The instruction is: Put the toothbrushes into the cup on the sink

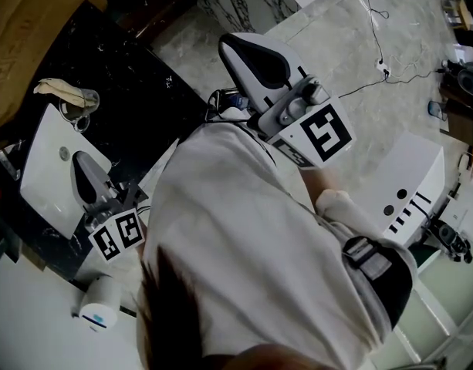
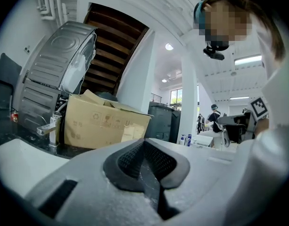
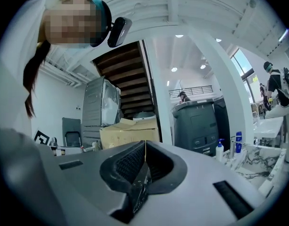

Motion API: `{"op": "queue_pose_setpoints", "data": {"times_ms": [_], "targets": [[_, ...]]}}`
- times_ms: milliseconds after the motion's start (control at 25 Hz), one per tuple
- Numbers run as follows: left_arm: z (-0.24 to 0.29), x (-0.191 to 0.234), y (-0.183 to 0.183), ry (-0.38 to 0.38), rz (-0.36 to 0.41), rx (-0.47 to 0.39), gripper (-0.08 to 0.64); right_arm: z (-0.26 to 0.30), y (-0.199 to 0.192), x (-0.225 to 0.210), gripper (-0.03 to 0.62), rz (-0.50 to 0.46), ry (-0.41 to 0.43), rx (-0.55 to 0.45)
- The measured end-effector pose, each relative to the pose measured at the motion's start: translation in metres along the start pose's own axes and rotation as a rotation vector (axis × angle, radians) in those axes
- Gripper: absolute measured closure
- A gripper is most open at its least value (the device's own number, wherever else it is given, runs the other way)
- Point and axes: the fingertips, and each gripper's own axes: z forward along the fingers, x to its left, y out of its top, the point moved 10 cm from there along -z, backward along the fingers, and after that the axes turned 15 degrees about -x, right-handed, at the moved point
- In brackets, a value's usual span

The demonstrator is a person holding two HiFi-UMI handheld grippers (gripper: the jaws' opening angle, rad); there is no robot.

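Note:
A clear glass cup [image 1: 80, 102] stands on the black counter behind the white sink [image 1: 47, 149], with a pale object lying across its rim. I cannot make out any toothbrush. My left gripper [image 1: 80, 162] hovers over the sink's right side, shut and empty; in the left gripper view its pads [image 2: 143, 144] meet with nothing between them. My right gripper [image 1: 238, 48] is held up in front of my chest, well right of the sink. It is also shut and empty, and the right gripper view shows its pads [image 3: 144, 147] pressed together.
A white paper roll [image 1: 97, 308] lies near my left side. A white box [image 1: 410, 183] and cables lie on the marble floor at right. Both gripper views look out into the room: a cardboard box [image 2: 104, 124], a metal faucet [image 2: 49, 128], a grey bin [image 3: 201, 126] and pump bottles [image 3: 220, 149].

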Motion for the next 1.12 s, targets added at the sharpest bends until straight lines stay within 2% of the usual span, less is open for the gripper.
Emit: {"op": "queue_pose_setpoints", "data": {"times_ms": [400,880,1120], "targets": [[-0.018,-0.004,-0.009,-0.015,0.005,0.013,0.551,-0.031,-0.036,-0.001,0.575,-0.017,-0.101,0.120],[-0.022,-0.013,-0.020,-0.006,-0.048,0.036,0.551,-0.045,-0.065,0.005,0.575,0.004,-0.162,0.188],[-0.020,-0.017,-0.020,-0.013,-0.047,0.038,0.551,-0.044,-0.063,0.004,0.575,-0.007,-0.151,0.190]]}}
